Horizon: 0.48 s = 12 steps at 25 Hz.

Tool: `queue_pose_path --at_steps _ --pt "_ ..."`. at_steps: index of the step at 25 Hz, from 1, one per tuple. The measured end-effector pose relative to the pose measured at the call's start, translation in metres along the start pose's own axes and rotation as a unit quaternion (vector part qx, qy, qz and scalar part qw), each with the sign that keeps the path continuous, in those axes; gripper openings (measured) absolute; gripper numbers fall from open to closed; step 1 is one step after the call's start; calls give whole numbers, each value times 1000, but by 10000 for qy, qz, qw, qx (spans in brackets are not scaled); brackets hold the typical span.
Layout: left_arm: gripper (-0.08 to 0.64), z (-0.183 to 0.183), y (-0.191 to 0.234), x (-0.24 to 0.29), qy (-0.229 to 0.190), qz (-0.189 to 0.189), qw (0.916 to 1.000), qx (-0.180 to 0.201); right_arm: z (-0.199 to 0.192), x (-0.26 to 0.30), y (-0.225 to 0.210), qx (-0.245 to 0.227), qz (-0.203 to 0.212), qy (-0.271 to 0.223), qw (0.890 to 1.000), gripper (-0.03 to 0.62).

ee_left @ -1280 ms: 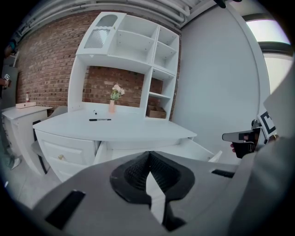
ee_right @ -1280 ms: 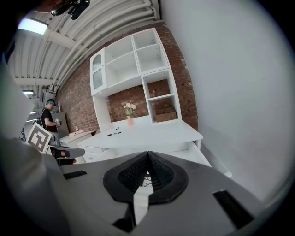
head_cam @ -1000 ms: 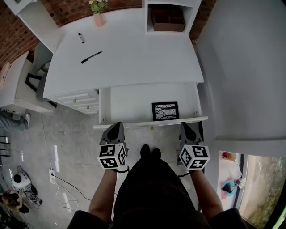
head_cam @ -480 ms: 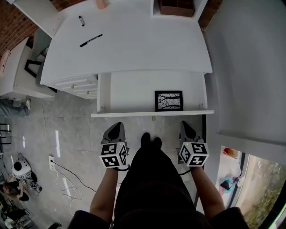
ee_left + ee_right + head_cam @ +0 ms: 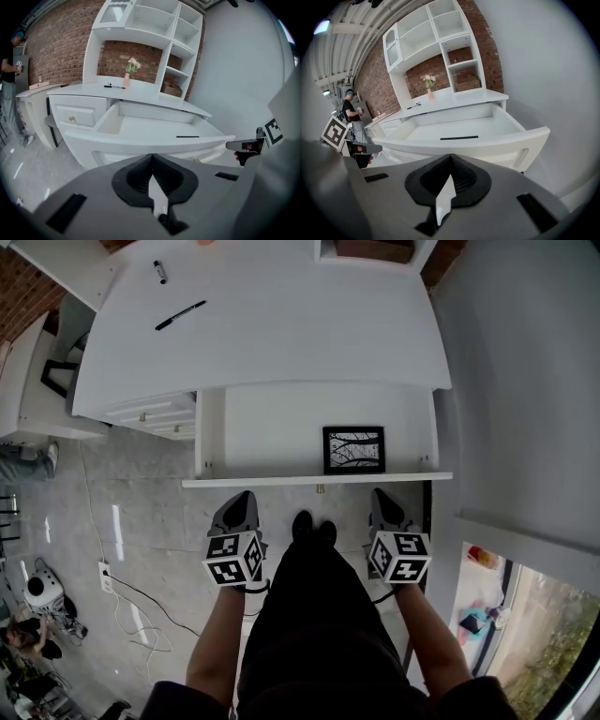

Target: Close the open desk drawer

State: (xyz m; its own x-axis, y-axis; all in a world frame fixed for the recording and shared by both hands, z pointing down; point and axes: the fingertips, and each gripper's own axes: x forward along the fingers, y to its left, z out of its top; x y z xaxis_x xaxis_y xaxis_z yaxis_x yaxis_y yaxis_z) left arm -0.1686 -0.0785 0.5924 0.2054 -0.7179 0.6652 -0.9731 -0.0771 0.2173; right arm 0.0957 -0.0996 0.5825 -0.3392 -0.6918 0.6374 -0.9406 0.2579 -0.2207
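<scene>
The white desk drawer (image 5: 281,432) stands pulled out, and its front panel (image 5: 317,480) runs across the head view. A small black-framed picture (image 5: 353,449) lies flat inside it at the front right. My left gripper (image 5: 242,498) is shut and empty, just short of the left half of the panel. At the right half, my right gripper (image 5: 380,495) is likewise shut and empty. From the left gripper view the drawer front (image 5: 140,140) rises beyond the closed left gripper (image 5: 151,157). The right gripper view shows the same front (image 5: 487,145) beyond the right gripper (image 5: 450,157).
On the white desk top (image 5: 281,334) lie a black pen (image 5: 180,315) and a marker (image 5: 159,272). Smaller drawers (image 5: 155,416) sit to the left. A grey wall (image 5: 525,381) bounds the right side. Cables (image 5: 141,615) trail over the floor. A person (image 5: 349,115) stands far left.
The desk has slid upward in the head view as the camera shifted. Both grippers stay shut just in front of the drawer front, which is pulled out about as far as before.
</scene>
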Motion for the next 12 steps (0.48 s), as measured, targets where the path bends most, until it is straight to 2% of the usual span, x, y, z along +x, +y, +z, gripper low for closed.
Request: queue_pose_path --at_steps 12 --pt "9 8 0 15 126 -63 9999 -23 8 18 -3 -15 -53 62 10000 5"
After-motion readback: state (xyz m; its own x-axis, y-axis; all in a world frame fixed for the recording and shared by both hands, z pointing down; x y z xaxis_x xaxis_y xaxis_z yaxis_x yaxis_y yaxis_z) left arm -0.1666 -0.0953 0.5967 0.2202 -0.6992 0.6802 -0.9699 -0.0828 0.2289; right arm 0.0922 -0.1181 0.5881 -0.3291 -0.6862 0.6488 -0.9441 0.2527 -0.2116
